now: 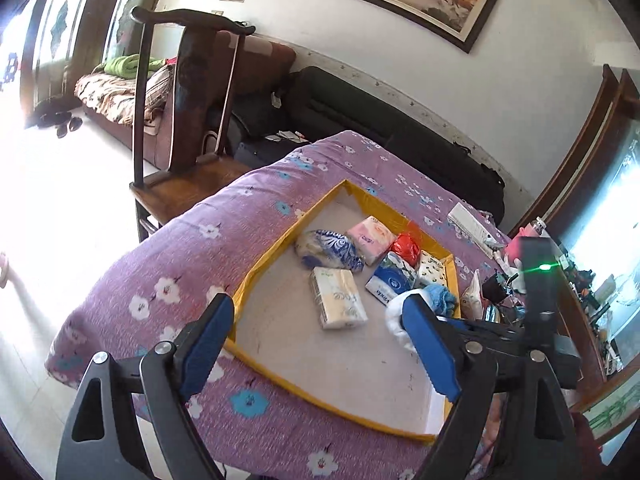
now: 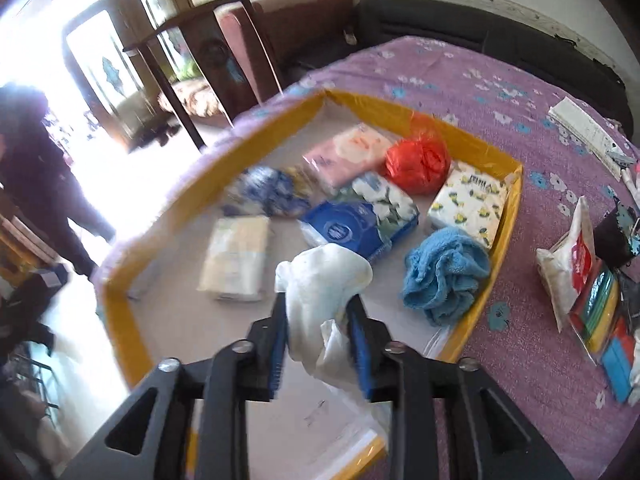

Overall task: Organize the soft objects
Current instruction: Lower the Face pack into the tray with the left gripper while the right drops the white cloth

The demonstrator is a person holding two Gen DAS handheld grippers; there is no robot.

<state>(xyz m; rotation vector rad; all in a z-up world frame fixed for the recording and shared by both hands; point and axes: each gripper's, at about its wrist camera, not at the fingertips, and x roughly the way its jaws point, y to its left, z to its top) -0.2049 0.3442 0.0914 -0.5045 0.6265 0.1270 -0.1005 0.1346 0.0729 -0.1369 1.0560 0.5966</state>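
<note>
A yellow-rimmed tray (image 1: 280,236) (image 2: 472,140) lies on the purple floral cloth. In it are several tissue packs, among them a cream pack (image 1: 338,298) (image 2: 236,258), a blue pack (image 1: 386,280) (image 2: 348,228), a pink pack (image 1: 370,238) (image 2: 348,152), a red bag (image 1: 406,246) (image 2: 418,164) and a blue towel (image 1: 440,296) (image 2: 446,274). My right gripper (image 2: 320,320) is shut on a white cloth (image 2: 324,284) (image 1: 394,320) and holds it above the tray. My left gripper (image 1: 320,312) is open and empty above the tray's near part.
A wooden chair (image 1: 188,120) stands beyond the table's far left corner. A dark sofa (image 1: 360,116) runs along the wall. Loose packets (image 2: 592,292) and a white box (image 2: 584,124) lie on the cloth right of the tray. A person (image 2: 36,184) stands at the left.
</note>
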